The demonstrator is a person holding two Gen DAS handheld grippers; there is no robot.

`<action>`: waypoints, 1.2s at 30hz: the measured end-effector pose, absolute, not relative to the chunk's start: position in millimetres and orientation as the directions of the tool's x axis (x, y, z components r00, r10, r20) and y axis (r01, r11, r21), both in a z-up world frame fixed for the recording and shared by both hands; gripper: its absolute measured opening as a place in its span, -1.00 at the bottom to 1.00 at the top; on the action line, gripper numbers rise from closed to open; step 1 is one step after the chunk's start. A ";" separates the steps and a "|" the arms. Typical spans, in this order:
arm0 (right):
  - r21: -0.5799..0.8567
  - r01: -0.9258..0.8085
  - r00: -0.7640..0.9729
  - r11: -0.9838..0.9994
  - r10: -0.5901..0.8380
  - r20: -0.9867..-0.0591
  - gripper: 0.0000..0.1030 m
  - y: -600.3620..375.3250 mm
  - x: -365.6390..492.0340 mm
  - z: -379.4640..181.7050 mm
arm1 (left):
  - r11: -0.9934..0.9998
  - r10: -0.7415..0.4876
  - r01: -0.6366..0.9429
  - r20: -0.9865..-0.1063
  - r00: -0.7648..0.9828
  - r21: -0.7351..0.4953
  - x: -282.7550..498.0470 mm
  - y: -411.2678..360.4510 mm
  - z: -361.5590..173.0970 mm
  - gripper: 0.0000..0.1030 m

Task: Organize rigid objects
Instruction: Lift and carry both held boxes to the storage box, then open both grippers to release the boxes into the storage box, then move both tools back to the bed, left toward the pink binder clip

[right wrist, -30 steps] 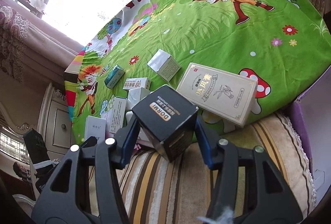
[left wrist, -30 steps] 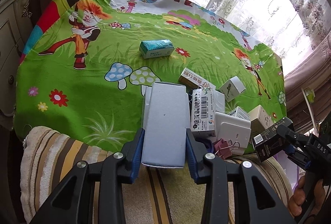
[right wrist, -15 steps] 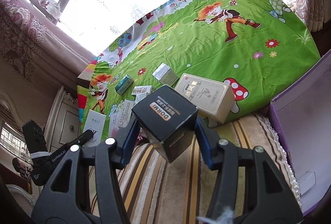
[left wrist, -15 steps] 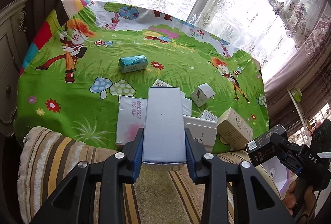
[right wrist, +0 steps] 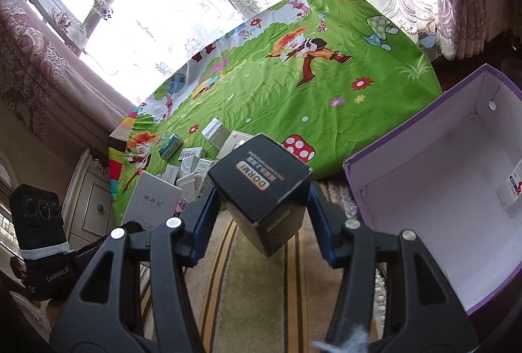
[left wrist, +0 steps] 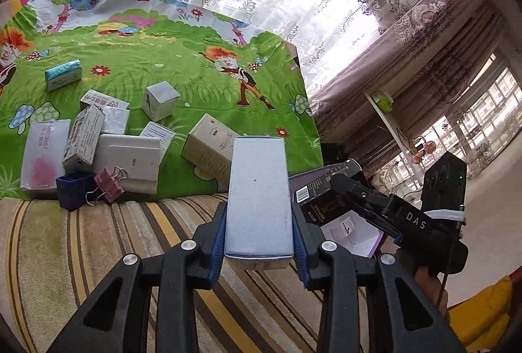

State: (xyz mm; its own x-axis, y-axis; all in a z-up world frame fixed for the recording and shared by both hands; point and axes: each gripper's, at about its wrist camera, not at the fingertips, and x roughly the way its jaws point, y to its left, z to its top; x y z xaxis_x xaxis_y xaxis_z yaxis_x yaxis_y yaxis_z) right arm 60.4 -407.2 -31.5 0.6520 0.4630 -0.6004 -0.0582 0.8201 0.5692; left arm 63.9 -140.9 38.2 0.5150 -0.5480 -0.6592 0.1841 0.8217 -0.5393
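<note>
Your left gripper is pinched on a long pale grey cardboard box, its blue pads pressed to both long sides, and it hangs over the striped beige and yellow cushion. Your right gripper is clamped the same way on a black glossy carton with an orange label, held corner-down above that cushion.

You are in the carry step: 2 boxes are up and both look bound for the open purple cardboard bin with the white lining, which sits just to the right of the black carton and holds 1 small white packet against its far wall.

Next, I judge you need to bring each box over the rim, lower it to the floor of the bin, and only then spread the jaws.

Further off, the other small cartons lie clustered on the green cartoon-print cloth, waiting for later trips.
</note>
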 end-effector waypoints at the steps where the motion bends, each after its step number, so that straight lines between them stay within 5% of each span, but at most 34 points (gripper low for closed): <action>1: 0.559 -0.046 0.661 0.828 0.445 -0.605 0.12 -414.9 58.6 -31.1 | 0.811 -0.566 0.198 -0.655 0.501 -0.550 64.3 -149.0 37.8 -0.29; 13: 0.419 0.109 0.751 0.902 0.201 -0.629 0.13 -479.8 37.1 -17.2 | 0.720 -0.694 0.327 -0.632 0.345 -0.612 66.8 -226.6 29.9 -0.28; 17: 0.388 0.145 0.751 0.910 0.154 -0.642 0.14 -487.2 32.9 -19.2 | 0.718 -0.695 0.348 -0.650 0.307 -0.604 64.7 -236.6 25.7 -0.02; 22: 0.387 0.173 0.742 0.906 0.139 -0.655 0.54 -494.9 30.9 -25.3 | 0.725 -0.689 0.334 -0.643 0.335 -0.603 63.5 -228.0 27.8 0.17; 32: 0.330 0.172 0.738 0.928 0.100 -0.667 0.57 -496.1 20.4 -13.3 | 0.864 -0.502 0.312 -0.700 0.507 -0.394 49.9 -206.4 53.7 0.22; 36: 0.332 0.152 0.753 0.931 0.108 -0.649 0.63 -493.3 17.2 -4.7 | 0.880 -0.475 0.314 -0.654 0.589 -0.357 42.4 -180.6 67.4 0.22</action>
State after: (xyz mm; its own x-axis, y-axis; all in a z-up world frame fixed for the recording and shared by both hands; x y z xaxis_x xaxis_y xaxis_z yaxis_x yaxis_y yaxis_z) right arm 17.2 -493.3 -4.7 0.7534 0.1085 -0.6485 0.1519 0.9309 0.3322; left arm 42.4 -180.6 67.4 0.5886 -0.4753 -0.6539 0.3138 0.8798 -0.3570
